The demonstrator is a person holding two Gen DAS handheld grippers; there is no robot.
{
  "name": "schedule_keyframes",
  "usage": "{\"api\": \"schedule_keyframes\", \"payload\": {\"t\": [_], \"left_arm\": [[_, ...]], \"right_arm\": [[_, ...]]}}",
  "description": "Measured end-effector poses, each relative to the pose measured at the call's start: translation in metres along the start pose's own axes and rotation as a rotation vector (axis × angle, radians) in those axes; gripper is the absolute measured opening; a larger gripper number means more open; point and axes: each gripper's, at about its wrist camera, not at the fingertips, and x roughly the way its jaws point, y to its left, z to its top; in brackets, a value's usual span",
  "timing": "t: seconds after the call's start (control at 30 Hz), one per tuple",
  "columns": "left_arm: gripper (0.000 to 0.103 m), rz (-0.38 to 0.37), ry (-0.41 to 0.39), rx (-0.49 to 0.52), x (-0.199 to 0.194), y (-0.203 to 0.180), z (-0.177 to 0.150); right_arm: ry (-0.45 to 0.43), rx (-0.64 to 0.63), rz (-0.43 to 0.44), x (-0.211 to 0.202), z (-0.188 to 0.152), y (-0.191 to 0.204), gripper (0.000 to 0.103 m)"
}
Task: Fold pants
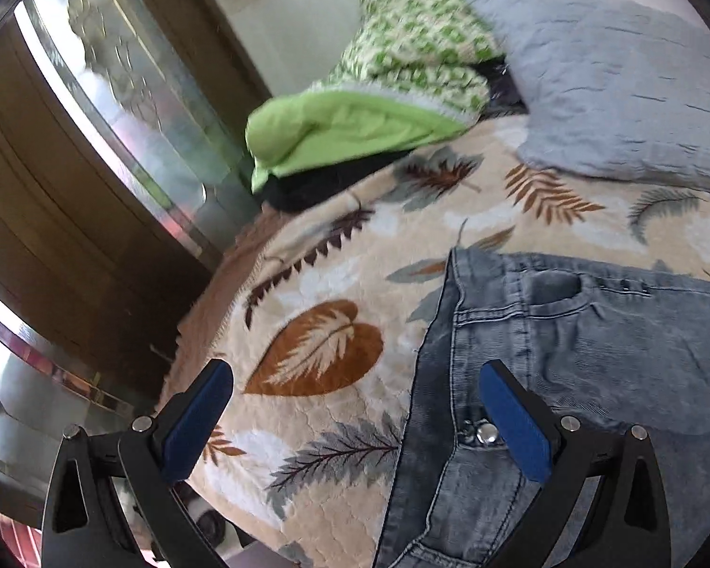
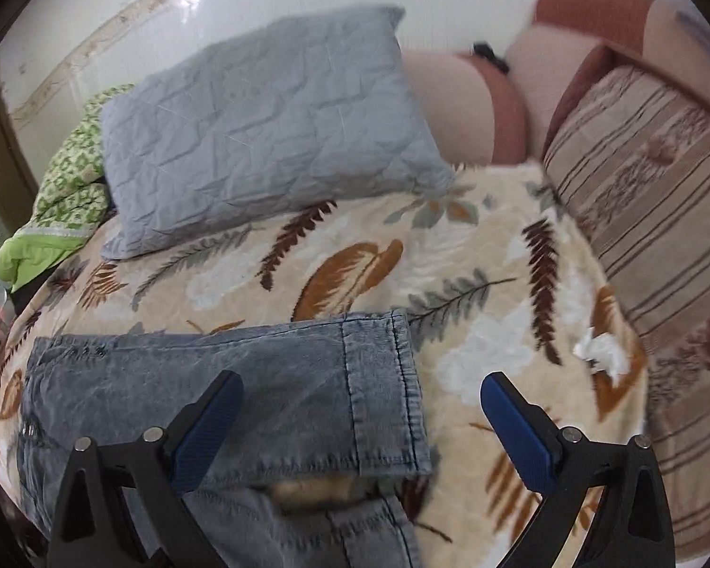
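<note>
Grey-blue jeans (image 1: 568, 355) lie flat on a leaf-patterned blanket (image 1: 336, 293). In the left wrist view I see the waistband end with its metal button (image 1: 486, 433) and a pocket. My left gripper (image 1: 355, 378) is open and empty, hovering over the waistband edge, its right finger (image 1: 516, 426) above the button. In the right wrist view the jeans (image 2: 213, 378) show a hemmed leg end (image 2: 383, 378) lying folded over the lower part. My right gripper (image 2: 359, 397) is open and empty, just above that hem.
A grey-blue pillow (image 2: 270, 132) and a green patterned quilt (image 1: 402, 85) lie at the far side of the blanket. Striped cushions (image 2: 648, 199) stand at the right. A wooden door with glass (image 1: 94, 142) is at the left, beyond the bed edge. A white scrap (image 2: 601, 350) lies on the blanket.
</note>
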Motion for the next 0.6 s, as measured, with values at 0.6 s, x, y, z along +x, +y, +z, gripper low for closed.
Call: {"api": "schedule_keyframes", "payload": {"t": [0.6], "left_arm": [[0.103, -0.173, 0.189, -0.041, 0.111, -0.047, 0.088]], "right_arm": [[0.189, 0.241, 0.084, 0.113, 0.037, -0.052, 0.073]]}}
